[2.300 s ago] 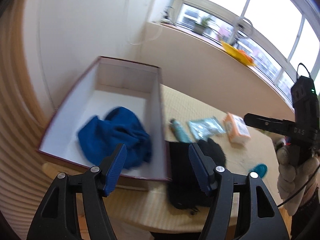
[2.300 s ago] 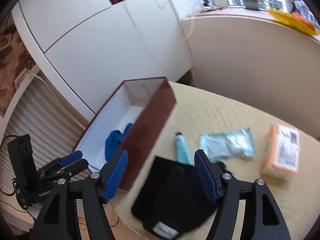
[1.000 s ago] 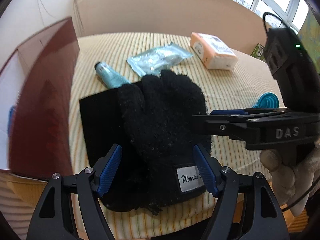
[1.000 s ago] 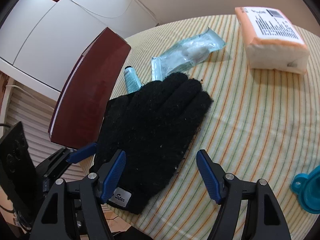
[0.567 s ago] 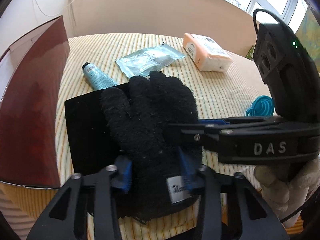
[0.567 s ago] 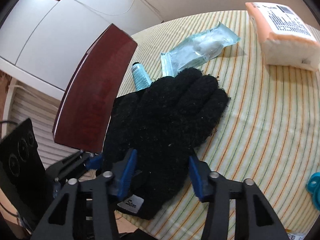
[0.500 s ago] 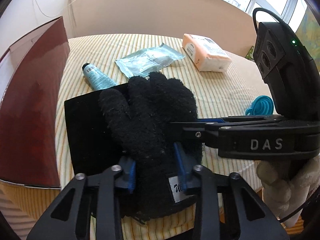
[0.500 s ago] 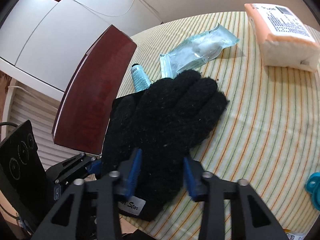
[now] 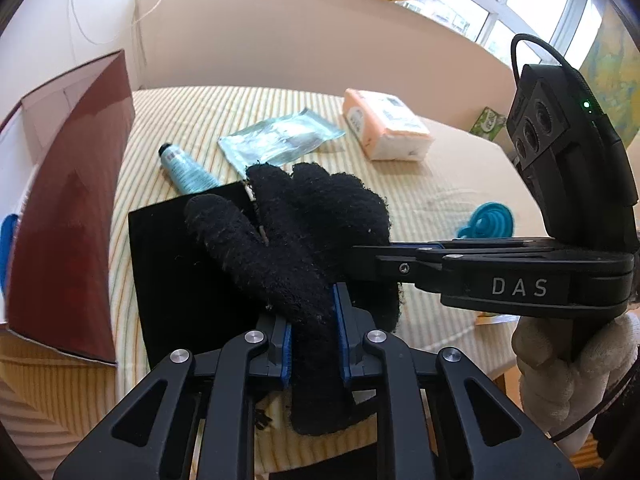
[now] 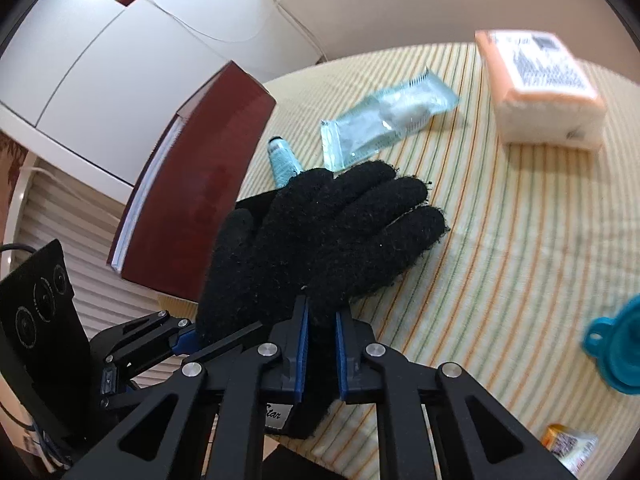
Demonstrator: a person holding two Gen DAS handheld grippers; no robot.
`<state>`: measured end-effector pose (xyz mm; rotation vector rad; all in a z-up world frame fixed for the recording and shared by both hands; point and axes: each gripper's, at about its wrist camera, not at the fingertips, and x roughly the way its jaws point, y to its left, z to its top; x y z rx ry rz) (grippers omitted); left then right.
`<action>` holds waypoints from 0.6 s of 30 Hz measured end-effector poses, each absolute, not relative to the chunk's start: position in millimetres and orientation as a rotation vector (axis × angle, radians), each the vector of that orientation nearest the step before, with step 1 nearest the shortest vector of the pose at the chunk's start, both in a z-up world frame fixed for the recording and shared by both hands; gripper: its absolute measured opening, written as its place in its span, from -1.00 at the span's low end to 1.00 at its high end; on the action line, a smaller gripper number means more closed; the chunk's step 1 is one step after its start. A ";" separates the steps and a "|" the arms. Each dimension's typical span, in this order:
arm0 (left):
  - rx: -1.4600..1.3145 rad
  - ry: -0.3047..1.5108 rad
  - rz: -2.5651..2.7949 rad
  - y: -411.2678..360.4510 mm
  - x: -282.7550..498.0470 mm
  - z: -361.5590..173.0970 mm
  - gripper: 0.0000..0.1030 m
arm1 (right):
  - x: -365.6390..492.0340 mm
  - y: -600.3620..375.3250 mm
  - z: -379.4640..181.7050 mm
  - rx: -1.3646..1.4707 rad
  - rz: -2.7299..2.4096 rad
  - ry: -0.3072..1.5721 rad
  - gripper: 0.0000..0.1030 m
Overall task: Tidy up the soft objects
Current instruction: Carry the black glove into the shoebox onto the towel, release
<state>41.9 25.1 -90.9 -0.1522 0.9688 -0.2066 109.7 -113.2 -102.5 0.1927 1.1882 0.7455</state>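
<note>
A fuzzy black glove (image 9: 304, 228) lies over a flat black pad (image 9: 188, 264) at the near edge of the striped table. My left gripper (image 9: 314, 320) is shut on the glove's cuff end. My right gripper (image 10: 320, 320) is shut on the same glove (image 10: 332, 224) from the right side; it shows in the left wrist view as a black arm (image 9: 460, 268). The glove is bunched and lifted a little off the pad. The dark red box (image 9: 72, 208) stands to the left, with a bit of blue cloth (image 9: 7, 240) showing inside it.
A teal tube (image 9: 184, 168), a clear teal packet (image 9: 280, 142), an orange-wrapped tissue pack (image 9: 384, 128) and a teal funnel (image 9: 488, 224) lie on the striped table (image 9: 440, 184). A small orange packet (image 10: 568, 444) sits near the table's front right edge.
Both grippers have closed fully on the black glove. The glove has bunched up and risen a little off the black pad.
</note>
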 end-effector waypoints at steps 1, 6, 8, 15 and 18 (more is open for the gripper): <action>-0.153 0.956 -0.211 24.4 39.8 -86.3 -0.70 | 108.0 -115.0 -98.4 0.192 0.746 1.180 -0.80; -0.159 0.897 -0.224 26.6 31.5 -64.4 -0.70 | 98.6 -116.5 -66.6 0.172 0.760 1.120 -0.80; -0.161 0.866 -0.220 31.2 27.3 -53.5 -0.70 | 96.4 -111.7 -52.6 0.156 0.774 1.091 -0.80; -0.173 0.773 -0.181 62.7 17.7 -17.5 -0.70 | 100.1 -73.9 -6.3 0.106 0.846 1.017 -0.80; -0.180 0.732 -0.143 86.6 16.8 -1.1 -0.70 | 103.0 -50.3 15.3 0.076 0.881 0.984 -0.80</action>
